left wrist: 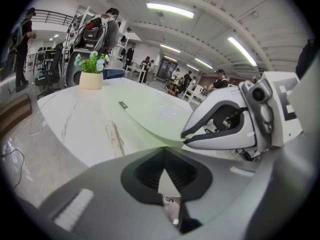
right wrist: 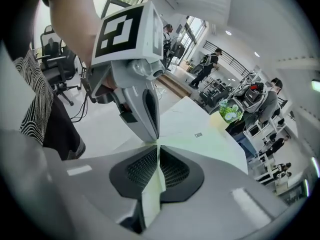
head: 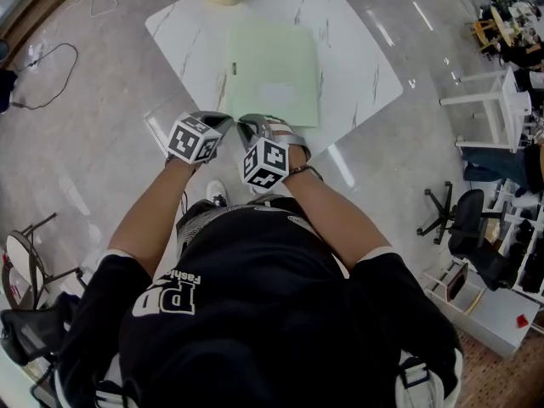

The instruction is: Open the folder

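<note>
The pale green folder (head: pixel 274 73) lies flat on the white table (head: pixel 357 49), its near edge at my grippers. The right gripper (right wrist: pixel 156 146) is clamped on a thin green leaf of that edge, and the left gripper (left wrist: pixel 162 148) is closed on the edge just beside it. I judge the folder light, thin, floppy and slick, so the hold belongs on the near edge, each layer pinched firmly.

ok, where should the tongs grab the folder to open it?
Grip the folder by its near edge, coming from the person's side with the tongs angled down. It lies flat on the table, so only the thin edge can be pinched. The right tongs are shut on that edge.
</note>
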Motion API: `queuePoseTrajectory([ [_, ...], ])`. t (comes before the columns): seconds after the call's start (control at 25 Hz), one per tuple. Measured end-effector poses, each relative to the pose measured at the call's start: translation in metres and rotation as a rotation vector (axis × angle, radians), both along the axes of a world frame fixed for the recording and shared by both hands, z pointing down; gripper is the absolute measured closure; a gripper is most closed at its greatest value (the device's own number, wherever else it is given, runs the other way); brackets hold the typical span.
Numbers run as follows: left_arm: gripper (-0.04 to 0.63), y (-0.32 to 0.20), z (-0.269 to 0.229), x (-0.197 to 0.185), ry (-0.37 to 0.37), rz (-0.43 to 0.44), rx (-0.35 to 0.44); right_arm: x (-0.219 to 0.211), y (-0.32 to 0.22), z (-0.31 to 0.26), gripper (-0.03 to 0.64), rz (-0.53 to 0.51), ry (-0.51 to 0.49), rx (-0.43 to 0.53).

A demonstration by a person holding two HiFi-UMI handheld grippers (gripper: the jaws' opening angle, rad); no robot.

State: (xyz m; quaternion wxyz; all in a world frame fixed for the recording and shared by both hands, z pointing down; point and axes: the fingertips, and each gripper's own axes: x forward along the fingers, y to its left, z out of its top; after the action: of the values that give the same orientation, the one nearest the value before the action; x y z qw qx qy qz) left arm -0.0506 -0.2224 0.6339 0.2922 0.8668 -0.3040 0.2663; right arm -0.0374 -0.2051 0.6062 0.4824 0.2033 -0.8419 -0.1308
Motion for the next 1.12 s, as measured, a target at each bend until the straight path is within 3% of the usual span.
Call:
queuePoseTrajectory([
  [0.12, 0.545, 0.002, -0.001, 0.000, -0.004, 0.000, 0.006, 0.002, -0.001, -0.007, 0.604, 0.051, -0.060, -0.030],
  [0.4, 0.545, 0.001, -0.001, 0.001, -0.013, -0.003, 0.014, 0.013, -0.010, -0.038, 0.609, 0.218, -0.320, -0.163],
  [0.8, 0.545, 0.001, 0.000, -0.001, -0.031, 0.006, 0.022, 0.032, -0.016, -0.088, 0.607, 0.276, -0.455, -0.097],
  [1.12, 0.545, 0.001, 0.000, 0.000, -0.045, 0.028, 0.032, 0.074, -0.024, -0.140, 0.607, 0.367, -0.538, 0.071],
])
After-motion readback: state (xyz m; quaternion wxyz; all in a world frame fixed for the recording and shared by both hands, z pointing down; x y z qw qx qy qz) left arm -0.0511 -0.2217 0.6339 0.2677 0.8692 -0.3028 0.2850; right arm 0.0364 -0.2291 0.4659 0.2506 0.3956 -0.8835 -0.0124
